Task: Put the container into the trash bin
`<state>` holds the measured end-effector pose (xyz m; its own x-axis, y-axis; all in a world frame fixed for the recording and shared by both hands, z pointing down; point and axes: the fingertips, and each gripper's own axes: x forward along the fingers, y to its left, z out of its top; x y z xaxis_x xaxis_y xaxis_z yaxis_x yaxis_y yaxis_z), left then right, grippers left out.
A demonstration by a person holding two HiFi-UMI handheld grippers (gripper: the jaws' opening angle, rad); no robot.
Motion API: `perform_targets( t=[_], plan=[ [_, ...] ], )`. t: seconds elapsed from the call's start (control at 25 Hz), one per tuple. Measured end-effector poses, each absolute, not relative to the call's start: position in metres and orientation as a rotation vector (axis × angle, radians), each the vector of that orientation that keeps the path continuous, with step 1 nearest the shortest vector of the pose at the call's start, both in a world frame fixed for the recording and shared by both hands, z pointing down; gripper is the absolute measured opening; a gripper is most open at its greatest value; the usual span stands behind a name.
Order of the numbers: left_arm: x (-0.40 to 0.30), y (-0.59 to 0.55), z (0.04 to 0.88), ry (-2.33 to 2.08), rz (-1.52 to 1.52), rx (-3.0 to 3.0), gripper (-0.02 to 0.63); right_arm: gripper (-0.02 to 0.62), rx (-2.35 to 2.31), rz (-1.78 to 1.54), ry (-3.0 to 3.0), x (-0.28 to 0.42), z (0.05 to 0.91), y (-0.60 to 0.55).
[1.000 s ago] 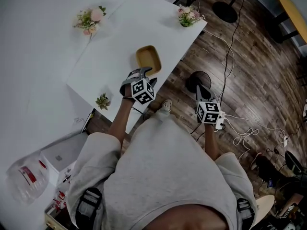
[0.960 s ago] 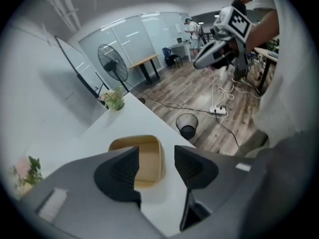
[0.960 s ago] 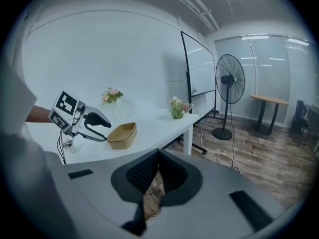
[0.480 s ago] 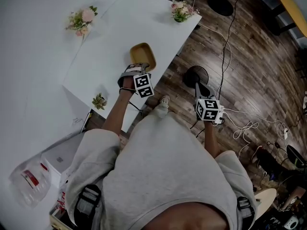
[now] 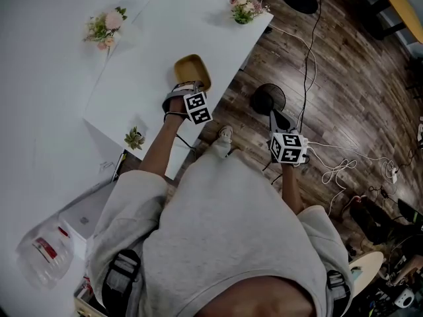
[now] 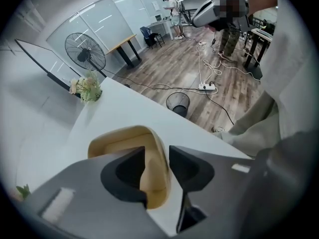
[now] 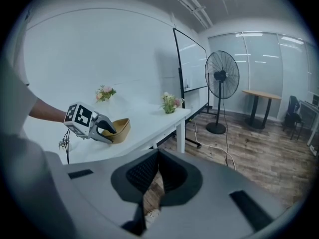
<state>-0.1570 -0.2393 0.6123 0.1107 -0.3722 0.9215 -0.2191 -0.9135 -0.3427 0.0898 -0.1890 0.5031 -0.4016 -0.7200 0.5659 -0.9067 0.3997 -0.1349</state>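
1. Hard-to-see stuff first. From the head view the left gripper sits right over the near end of the container, so you can't read the jaws from up there. The right gripper hangs in front of the trash bin. It's dark on dark, part of the bin's rim is cut off, and those jaws are mush in that view too. In the left gripper view the gripper's own body swallows the container's near corner and most of its floor.

2. Materials and shapes.
   - The container is a shallow mustard-tan tray, a rounded rectangle with smooth matte walls and a thick soft-looking rim.
   - It sits on a plain white table that looks flat and smooth, close to the edge nearest the person.
   - The bin is black, round and mesh-looking. It stands on the wood-plank floor just off that table edge.
   - There are small flower bunches further back on the table.

3. Grippers.
   - The left one's jaws are roughly halfway open and closing, and they straddle the container's near wall. One jaw is inside the tray, the other is outside over the table, and the wall is in the gap between them.
   - I can't see an actual squeeze on that wall, so I'd call it not gripped yet.
   - The right gripper view shows that gripper's jaws closed tip to tip with nothing between them. It is held over the floor and touches nothing.
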Motion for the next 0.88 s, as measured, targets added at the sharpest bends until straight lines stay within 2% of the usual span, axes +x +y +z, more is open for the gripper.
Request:
perform_targets(
  t=[0.16,0.28,0.64,0.88],
  plan=[
    [-0.158,-0.236,0.621,0.578,-1.959,-2.256,0.126,0.015,1.41,0.603,-2.233,0.094,0.503,-0.187],
    [-0.157,-0.235,0.621,0.58,-1.961,-2.256,0.061,0.015,1.419,0.603,-2.227,0.097,0.502,-0.187],
    [-0.156,-0.233,0.621,0.588,-1.973,-2.281,0.023,0.014,1.436,0.606,-2.223,0.101,0.501,-0.181],
    [-0.152,-0.232,0.617,0.607,-1.946,-2.291,0.021,0.014,1.45,0.603,-2.219,0.105,0.499,-0.177]
  ],
)
